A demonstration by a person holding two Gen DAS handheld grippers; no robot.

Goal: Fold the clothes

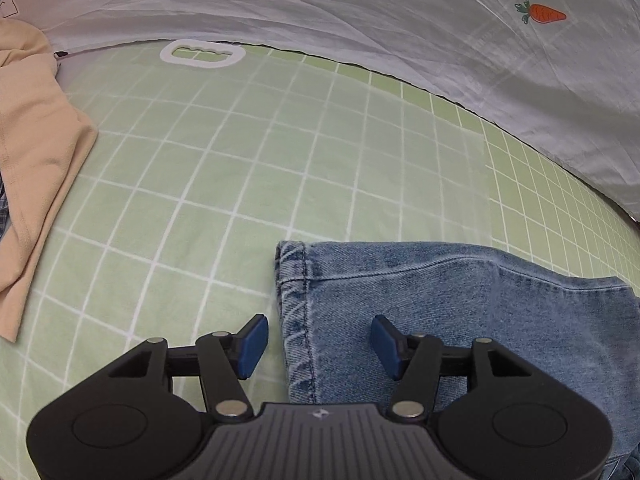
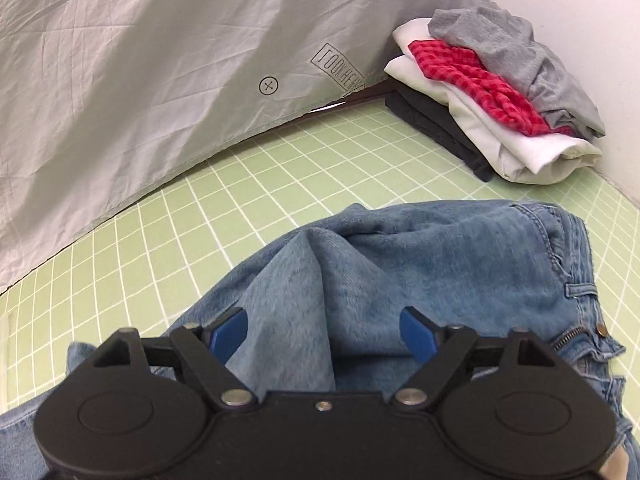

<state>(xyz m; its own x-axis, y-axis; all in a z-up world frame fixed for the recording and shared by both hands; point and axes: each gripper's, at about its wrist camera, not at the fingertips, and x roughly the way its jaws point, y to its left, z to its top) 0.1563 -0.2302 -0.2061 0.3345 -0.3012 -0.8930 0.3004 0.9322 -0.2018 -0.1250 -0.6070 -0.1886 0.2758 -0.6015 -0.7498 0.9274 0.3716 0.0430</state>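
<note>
Left wrist view: the left gripper (image 1: pixel 318 346) has its fingers (image 1: pixel 253 344) spread apart, holding nothing, straddling the hemmed leg end of the jeans (image 1: pixel 460 320) on the green checked bed sheet (image 1: pixel 240 168). Beyond the jeans lie a beige garment (image 1: pixel 36 136), a white plastic handle (image 1: pixel 202 54) and a grey sheet (image 1: pixel 360 12).

Only the right wrist view shows the right gripper (image 2: pixel 325 336), open and empty over the jeans' bunched waist end (image 2: pixel 420 256), and beyond the jeans a stack of folded clothes (image 2: pixel 496 100).
</note>
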